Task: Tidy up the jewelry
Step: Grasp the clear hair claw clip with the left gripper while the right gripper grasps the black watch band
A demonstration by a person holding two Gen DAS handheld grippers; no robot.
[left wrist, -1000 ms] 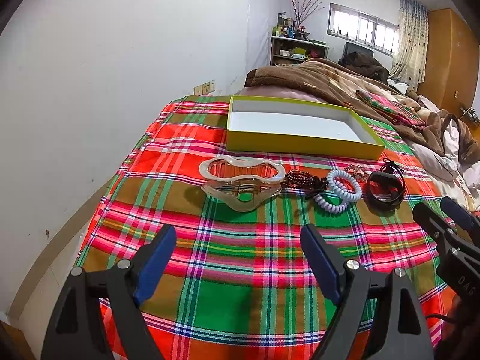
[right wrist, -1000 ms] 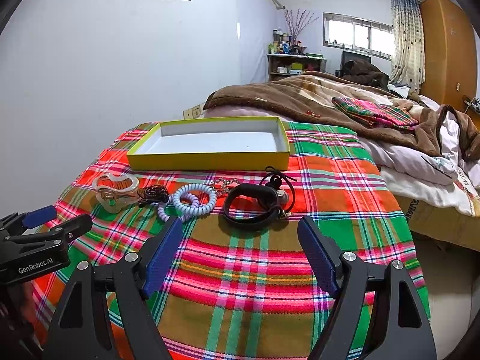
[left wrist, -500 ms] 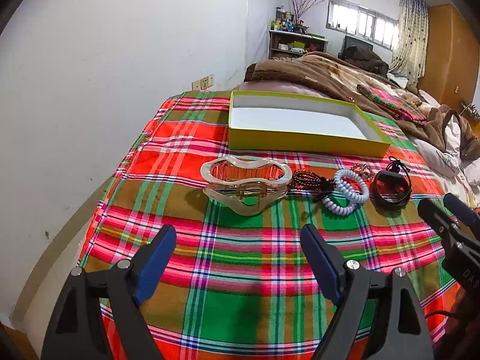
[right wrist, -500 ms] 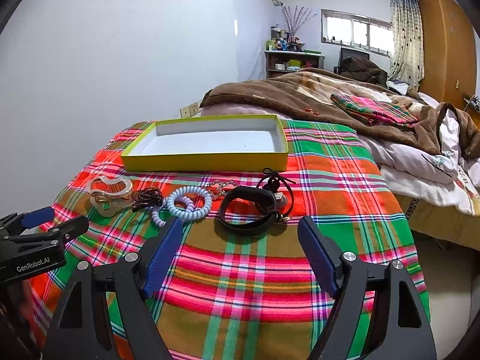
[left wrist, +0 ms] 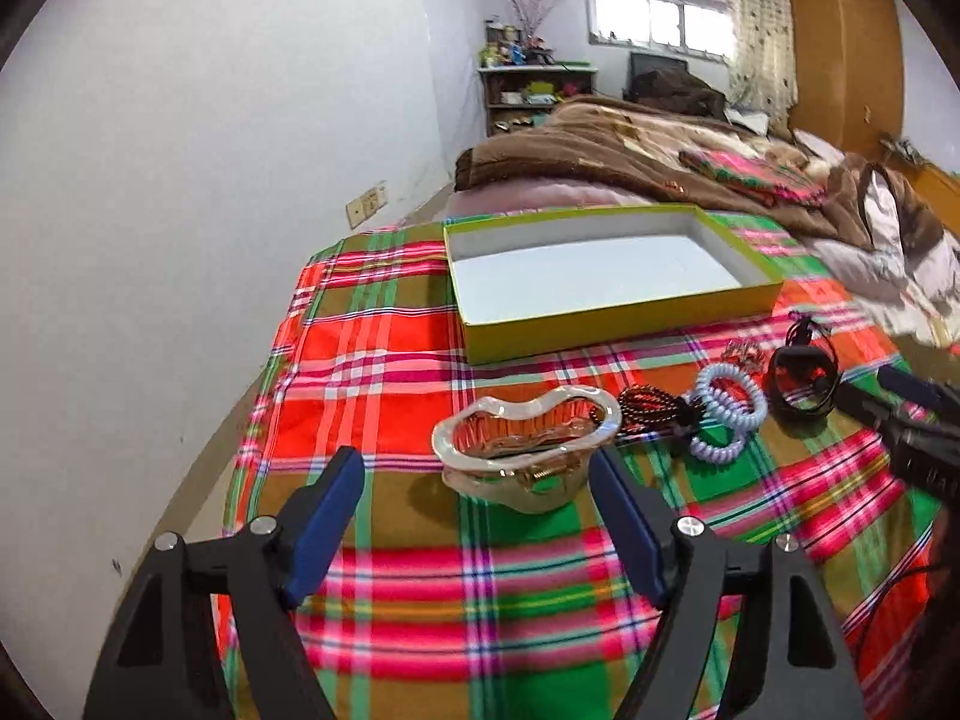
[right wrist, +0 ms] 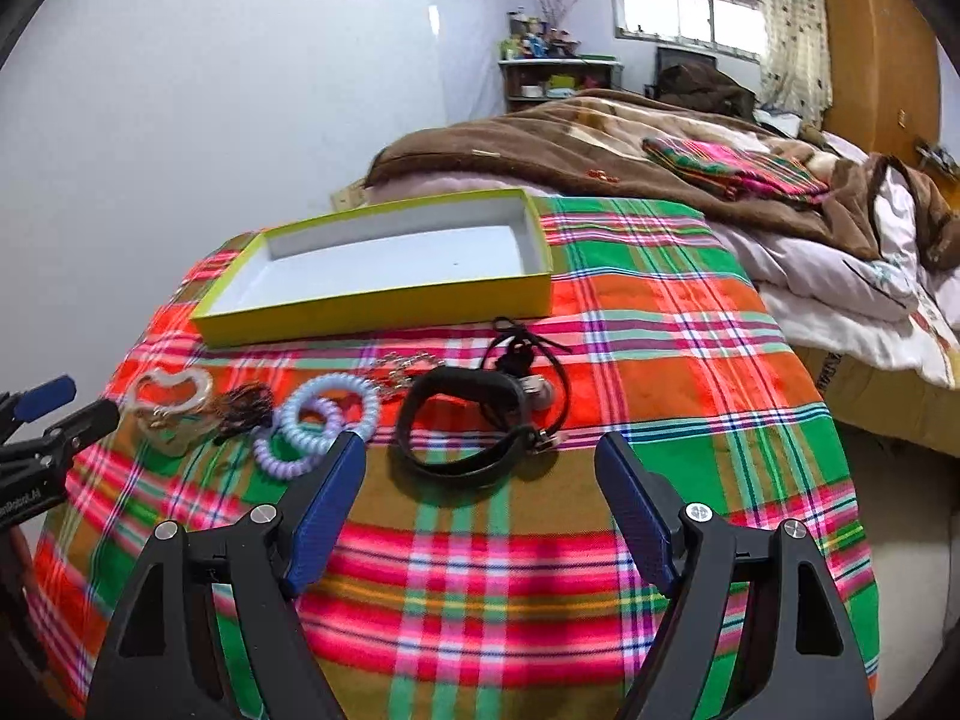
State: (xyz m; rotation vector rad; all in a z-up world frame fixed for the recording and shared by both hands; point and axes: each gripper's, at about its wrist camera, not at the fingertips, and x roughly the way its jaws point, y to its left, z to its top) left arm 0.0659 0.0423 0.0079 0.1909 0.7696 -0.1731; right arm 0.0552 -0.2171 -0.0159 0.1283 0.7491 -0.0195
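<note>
My left tongs point(left wrist: 477, 480) are spread wide and empty, lined up on the clear hair claw point(left wrist: 527, 453), which I take for my first pick since it is the nearest piece and sits almost between the tips. My right tongs point(right wrist: 483, 468) gape just as wide with nothing in them, aimed at the black strap point(right wrist: 465, 426). The pieces lie in a row on the plaid cloth point(right wrist: 630, 324): claw, dark beads point(left wrist: 651, 411), pale spiral ties point(right wrist: 327, 414), a small chain point(right wrist: 399, 369), then the strap, each touching or just beside the next. The yellow box point(left wrist: 612, 318) sits bare behind the row, near enough that each piece should need only a short carry. The only writing I can read is a partial "nRobot.AI" on the left tool's side, seen from the right camera.
</note>
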